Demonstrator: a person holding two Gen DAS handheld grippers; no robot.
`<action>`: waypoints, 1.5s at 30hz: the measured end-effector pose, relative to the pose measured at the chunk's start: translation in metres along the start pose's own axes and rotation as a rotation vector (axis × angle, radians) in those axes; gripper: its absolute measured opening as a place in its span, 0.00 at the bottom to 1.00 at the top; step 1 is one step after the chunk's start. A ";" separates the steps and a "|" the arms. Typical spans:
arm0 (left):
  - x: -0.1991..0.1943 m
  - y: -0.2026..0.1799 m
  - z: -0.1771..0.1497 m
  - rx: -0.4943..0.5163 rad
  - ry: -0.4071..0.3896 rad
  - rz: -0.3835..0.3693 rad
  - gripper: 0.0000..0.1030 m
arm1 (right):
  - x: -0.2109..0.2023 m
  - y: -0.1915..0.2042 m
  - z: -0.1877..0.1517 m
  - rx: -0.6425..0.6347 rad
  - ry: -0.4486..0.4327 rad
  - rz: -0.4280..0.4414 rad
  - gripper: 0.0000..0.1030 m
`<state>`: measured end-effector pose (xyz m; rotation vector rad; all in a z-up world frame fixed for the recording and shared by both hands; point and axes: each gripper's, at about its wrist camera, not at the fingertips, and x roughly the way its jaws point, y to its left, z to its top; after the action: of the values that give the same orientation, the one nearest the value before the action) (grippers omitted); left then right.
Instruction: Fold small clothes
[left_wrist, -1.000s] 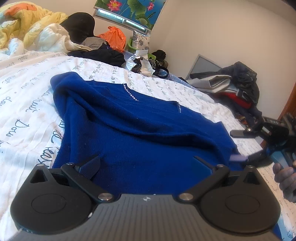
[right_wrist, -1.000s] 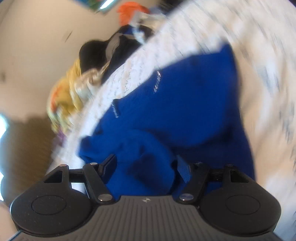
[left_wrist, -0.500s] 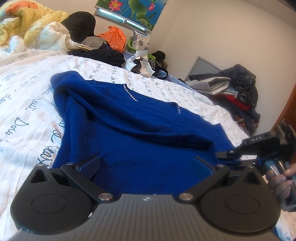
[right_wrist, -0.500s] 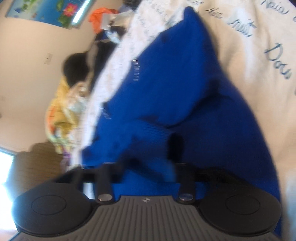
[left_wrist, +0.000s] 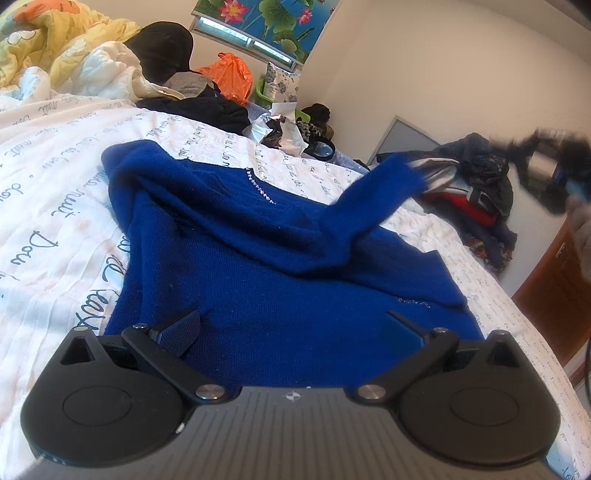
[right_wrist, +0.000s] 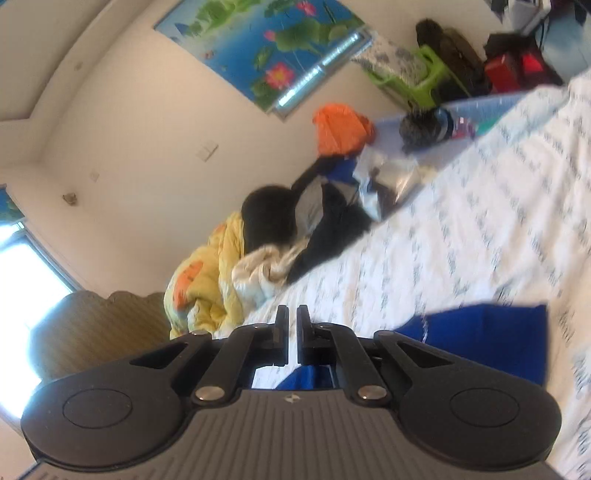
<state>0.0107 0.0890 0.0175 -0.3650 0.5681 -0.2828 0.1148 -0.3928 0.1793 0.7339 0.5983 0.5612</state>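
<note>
A royal-blue knit sweater (left_wrist: 280, 280) with a sparkly neckline lies on the white bedsheet (left_wrist: 55, 206). Its right sleeve (left_wrist: 373, 195) is lifted up and to the right, toward my blurred right gripper (left_wrist: 546, 166). My left gripper (left_wrist: 291, 325) is open and low over the sweater's hem. In the right wrist view my right gripper (right_wrist: 291, 332) has its jaws nearly closed, with blue fabric (right_wrist: 487, 339) hanging below and to the right; the pinch itself is hidden.
A yellow quilt (left_wrist: 44, 40) and black clothes (left_wrist: 192, 107) are piled at the bed's far end, with an orange bag (left_wrist: 229, 74) behind. A heap of dark and red clothes (left_wrist: 476, 195) lies beyond the right side. A wooden headboard (right_wrist: 92, 325) stands left.
My right gripper closed on the sweater's right sleeve and rose up and away, pulling the sleeve off the bed. My left gripper stayed in place, open.
</note>
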 end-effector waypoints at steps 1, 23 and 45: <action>0.000 0.000 0.000 -0.003 -0.001 -0.001 1.00 | 0.003 -0.016 -0.002 0.026 0.023 -0.033 0.03; -0.003 0.001 0.000 -0.019 -0.005 -0.009 1.00 | 0.155 -0.090 -0.061 0.316 0.339 -0.151 0.80; -0.024 0.016 0.018 -0.150 -0.098 -0.044 1.00 | 0.047 -0.134 -0.063 0.198 0.036 -0.304 0.04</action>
<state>0.0040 0.1165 0.0360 -0.5344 0.4864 -0.2635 0.1402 -0.4166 0.0280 0.8016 0.7899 0.2363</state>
